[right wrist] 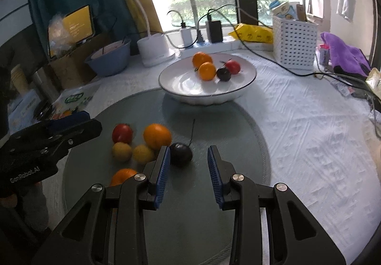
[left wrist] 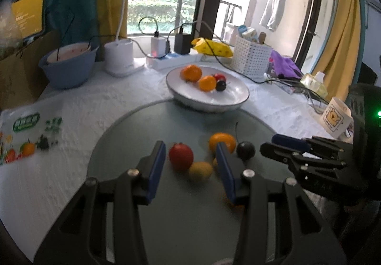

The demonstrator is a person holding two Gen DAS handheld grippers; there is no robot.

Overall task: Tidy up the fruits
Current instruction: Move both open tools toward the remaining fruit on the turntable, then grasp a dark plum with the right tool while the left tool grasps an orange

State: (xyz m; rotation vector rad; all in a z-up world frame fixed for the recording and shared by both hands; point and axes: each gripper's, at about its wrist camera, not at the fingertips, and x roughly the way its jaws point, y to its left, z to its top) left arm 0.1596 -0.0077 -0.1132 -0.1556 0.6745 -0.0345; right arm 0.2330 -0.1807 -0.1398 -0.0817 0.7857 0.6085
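Dark plum (right wrist: 181, 154) beside spread right tool (right wrist: 189, 173)

Both grippers – left gripper (left wrist: 190, 167), right gripper (right wrist: 189, 171) – matte black linkage arms with silver pivot screws. Fingers (right wrist: 162, 175) carry ribbed blue pads. White "GenRobot.AI" lettering on left body; green LED on right body.

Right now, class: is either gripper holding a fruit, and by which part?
Nothing is held. The left gripper and right gripper are both open above the loose fruit.
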